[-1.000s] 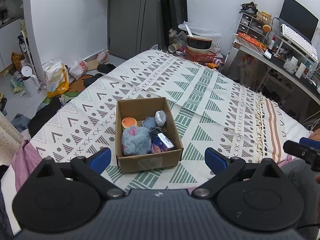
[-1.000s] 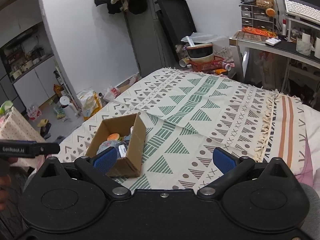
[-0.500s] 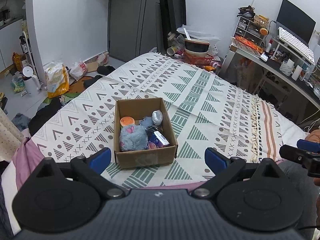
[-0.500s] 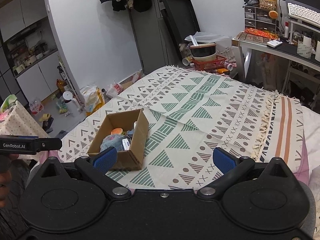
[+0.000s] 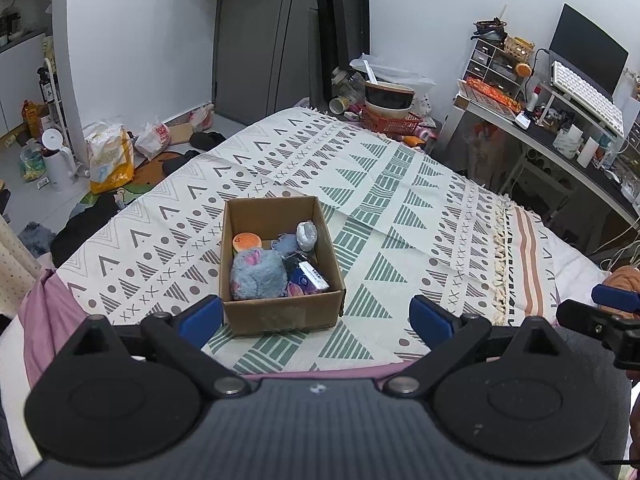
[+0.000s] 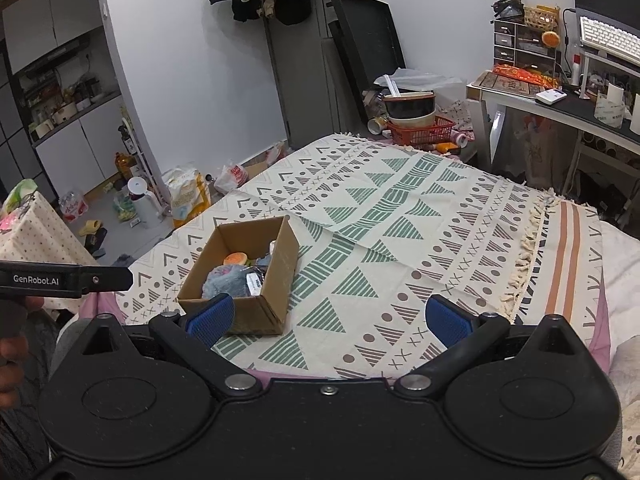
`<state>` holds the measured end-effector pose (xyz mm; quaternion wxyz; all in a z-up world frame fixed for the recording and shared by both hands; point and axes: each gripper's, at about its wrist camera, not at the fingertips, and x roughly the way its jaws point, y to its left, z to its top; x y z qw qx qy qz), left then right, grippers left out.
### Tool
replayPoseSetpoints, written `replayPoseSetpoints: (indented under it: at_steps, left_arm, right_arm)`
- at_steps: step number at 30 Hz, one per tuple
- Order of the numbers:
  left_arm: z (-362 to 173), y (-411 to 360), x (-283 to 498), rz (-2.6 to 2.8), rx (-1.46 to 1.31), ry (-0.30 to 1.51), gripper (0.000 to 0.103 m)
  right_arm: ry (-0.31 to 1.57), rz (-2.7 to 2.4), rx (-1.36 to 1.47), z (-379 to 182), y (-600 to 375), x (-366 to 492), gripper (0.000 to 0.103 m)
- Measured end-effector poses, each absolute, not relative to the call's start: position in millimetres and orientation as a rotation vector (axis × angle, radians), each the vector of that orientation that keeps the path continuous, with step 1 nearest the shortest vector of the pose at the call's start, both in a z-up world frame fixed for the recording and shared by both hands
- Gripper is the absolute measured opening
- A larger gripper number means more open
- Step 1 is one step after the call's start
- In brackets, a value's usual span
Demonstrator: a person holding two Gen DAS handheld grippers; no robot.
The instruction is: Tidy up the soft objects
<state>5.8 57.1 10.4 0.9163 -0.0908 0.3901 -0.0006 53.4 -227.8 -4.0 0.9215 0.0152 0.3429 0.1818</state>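
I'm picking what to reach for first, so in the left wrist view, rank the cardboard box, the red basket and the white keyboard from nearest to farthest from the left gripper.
1. Cardboard box: on the bedspread just ahead of the left gripper, toward its left finger.
2. Red basket: on the floor past the bed's far end, ahead and slightly right.
3. White keyboard: raised on the desk, far right.

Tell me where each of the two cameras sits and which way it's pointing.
Left wrist: sits on the open left gripper, held above the bed's near edge, looking down at the brown cardboard box straight ahead; the right gripper shows at right.
Right wrist: sits on the open right gripper, aimed along the patterned bedspread, box at left; the other gripper's finger and a hand show.
Shared: box, bedspread, desk.
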Motion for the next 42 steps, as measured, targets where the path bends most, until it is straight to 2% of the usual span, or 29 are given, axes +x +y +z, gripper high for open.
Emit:
replayPoseSetpoints:
  at_steps: [42]
  left_arm:
    - [7.5,44.4,4.2,-0.015,-0.178,0.805,0.099]
  right_arm:
    - [0.700,0.344,0.048,-5.6,-236.0,51.0,0.103]
